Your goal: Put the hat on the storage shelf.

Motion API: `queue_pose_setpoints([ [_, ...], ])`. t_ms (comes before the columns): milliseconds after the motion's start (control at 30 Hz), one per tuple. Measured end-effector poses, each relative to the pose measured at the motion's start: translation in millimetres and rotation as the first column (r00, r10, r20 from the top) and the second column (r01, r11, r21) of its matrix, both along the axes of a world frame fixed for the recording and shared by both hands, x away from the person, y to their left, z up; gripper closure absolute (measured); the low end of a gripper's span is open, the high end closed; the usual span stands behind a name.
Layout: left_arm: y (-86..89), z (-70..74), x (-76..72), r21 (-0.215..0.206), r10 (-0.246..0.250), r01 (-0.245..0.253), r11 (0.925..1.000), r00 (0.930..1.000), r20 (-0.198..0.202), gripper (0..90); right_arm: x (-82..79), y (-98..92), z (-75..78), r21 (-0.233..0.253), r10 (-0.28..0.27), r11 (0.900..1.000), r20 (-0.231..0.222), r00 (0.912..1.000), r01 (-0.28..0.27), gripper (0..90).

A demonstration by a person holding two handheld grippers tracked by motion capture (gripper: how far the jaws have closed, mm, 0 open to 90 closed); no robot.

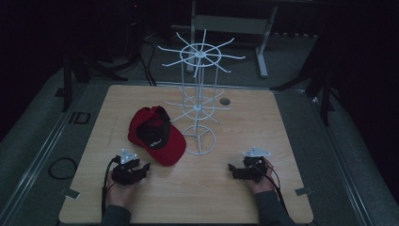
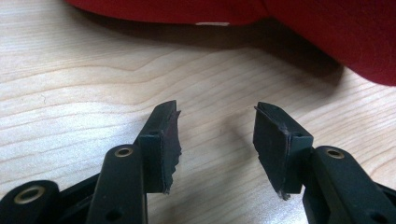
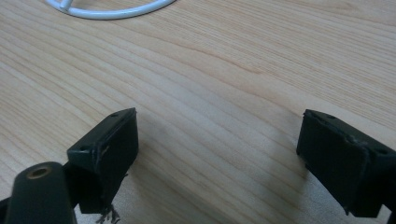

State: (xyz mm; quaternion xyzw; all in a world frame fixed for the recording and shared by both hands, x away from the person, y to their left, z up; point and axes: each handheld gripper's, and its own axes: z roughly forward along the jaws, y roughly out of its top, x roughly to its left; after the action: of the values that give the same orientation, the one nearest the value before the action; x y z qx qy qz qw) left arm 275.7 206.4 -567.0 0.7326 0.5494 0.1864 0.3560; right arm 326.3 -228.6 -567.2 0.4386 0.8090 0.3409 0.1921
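A red and black cap (image 1: 155,135) lies on the wooden table (image 1: 226,193), left of centre, its brim toward the front. Beside it stands a white wire rack (image 1: 200,89) with spokes at two heights and a ring base. My left gripper (image 1: 142,168) rests low at the front left, just short of the brim, jaws open and empty; in the left gripper view the red cap (image 2: 327,28) fills the top edge ahead of the left gripper (image 2: 217,112). My right gripper (image 1: 234,168) sits at the front right, wide open over bare wood (image 3: 219,114), the rack's ring base (image 3: 112,9) ahead.
A small round hole (image 1: 225,101) sits in the table behind the rack. Dark stands and cables surround the table, with a coiled cable (image 1: 62,168) on the floor at the left. A grey frame (image 1: 230,23) stands behind.
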Motion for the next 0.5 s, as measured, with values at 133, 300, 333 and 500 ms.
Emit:
queue_pose_setpoints([
  [133, 0.0, 0.2, 0.1, -0.008, -0.002, 0.002, 1.0, 1.0, -0.005, 48.5, 0.0, 0.0, 0.0, 0.0, 0.0, 1.0, 0.0, 1.0, 0.0, 12.5],
  [300, 0.0, 0.4, -0.8, -0.001, -0.01, 0.01, 0.9999, 0.9999, -0.005, 48.5, 0.0, 0.0, 0.0, 0.0, 0.0, 1.0, 0.0, 1.0, 0.0, 12.5],
  [333, 0.0, 0.4, -0.7, -0.004, -0.011, 0.011, 0.9999, 0.9999, -0.007, 47.4, 0.0, 0.0, 0.0, 0.0, 0.0, 1.0, 0.0, 1.0, 0.0, 12.5],
  [500, 1.7, 2.5, -1.1, -0.027, -0.005, 0.005, 0.9996, 0.9994, -0.033, 47.0, 0.0, 0.0, 0.0, 0.0, 0.0, 1.0, 0.0, 1.0, 0.0, 12.5],
])
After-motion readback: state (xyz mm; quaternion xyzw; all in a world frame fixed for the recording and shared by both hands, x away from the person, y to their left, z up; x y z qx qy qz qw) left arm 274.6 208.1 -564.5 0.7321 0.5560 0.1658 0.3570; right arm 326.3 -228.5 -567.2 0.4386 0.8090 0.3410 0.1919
